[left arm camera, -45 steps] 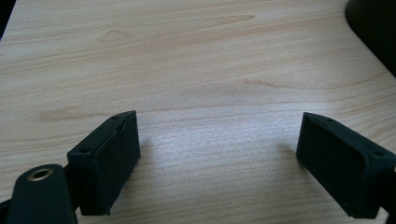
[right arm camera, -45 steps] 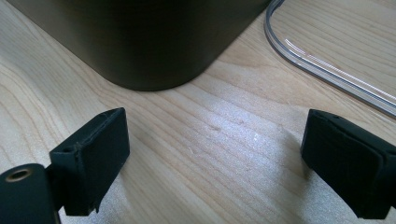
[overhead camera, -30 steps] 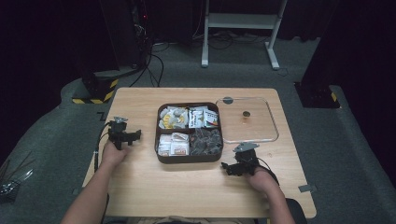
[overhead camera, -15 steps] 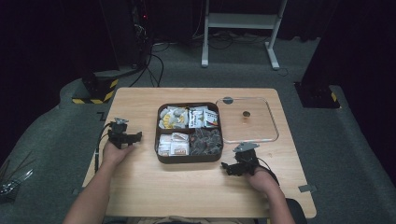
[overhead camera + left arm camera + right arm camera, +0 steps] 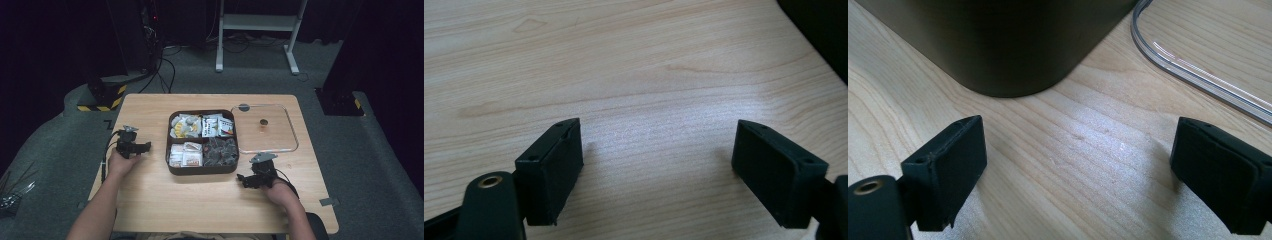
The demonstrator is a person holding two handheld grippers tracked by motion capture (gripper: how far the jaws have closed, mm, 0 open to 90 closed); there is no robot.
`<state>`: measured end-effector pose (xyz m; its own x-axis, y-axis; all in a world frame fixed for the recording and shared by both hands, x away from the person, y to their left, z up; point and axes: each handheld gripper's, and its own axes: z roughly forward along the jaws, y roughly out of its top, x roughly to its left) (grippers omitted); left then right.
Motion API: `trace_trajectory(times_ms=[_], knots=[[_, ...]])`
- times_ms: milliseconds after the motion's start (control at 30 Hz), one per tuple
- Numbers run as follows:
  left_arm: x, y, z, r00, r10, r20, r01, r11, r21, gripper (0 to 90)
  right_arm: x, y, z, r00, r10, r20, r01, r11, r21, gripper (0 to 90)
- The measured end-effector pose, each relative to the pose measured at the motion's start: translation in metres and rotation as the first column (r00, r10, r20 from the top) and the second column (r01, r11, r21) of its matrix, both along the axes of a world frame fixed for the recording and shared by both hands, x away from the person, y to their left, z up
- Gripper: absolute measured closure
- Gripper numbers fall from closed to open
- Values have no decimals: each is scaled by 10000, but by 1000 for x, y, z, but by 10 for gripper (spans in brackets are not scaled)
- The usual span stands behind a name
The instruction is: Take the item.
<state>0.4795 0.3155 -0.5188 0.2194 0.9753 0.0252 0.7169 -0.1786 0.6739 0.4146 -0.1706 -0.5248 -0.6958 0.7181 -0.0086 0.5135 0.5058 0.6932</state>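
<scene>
A dark brown tray (image 5: 202, 170) with four compartments of wrapped snacks sits mid-table. My left gripper (image 5: 146, 146) rests on the wood to the tray's left, pointing at it. In the left gripper view the left gripper (image 5: 656, 170) stands open; its jaws have just been closing a little, with only bare wood between them. My right gripper (image 5: 242, 178) lies just below the tray's front right corner. Seen in the right gripper view, the right gripper (image 5: 1078, 175) is open over bare wood, the tray's corner (image 5: 998, 45) right ahead.
A clear lid (image 5: 292, 135) with a small knob lies flat to the right of the tray; its edge (image 5: 1198, 65) runs past my right jaw. The table's front half is bare wood. Dark floor, cables and a white stand lie beyond the far edge.
</scene>
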Motion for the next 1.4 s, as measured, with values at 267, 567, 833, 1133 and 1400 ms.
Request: trace_trajectory(times_ms=[267,567,833,1133,1400], knots=[[-3,-2,6,9994,-273,-206,276,9995,121,306,0,0,0,10000,-2,0,2,10000,2,78],[1,-7,19,9940,-932,-572,916,9953,-301,311,0,0,0,10000,2,3,-2,10000,2,78],[-3,-12,34,9891,-1458,-207,1450,9887,-369,378,0,0,0,10000,-11,-9,11,10000,0,78],[-8,-25,56,9763,-2090,554,2124,9751,-635,421,0,0,0,10000,-13,-11,13,10000,-1,78],[-11,-32,66,9687,-2385,688,2447,9642,-1019,444,0,0,0,10000,-14,-11,14,10000,-2,78]])
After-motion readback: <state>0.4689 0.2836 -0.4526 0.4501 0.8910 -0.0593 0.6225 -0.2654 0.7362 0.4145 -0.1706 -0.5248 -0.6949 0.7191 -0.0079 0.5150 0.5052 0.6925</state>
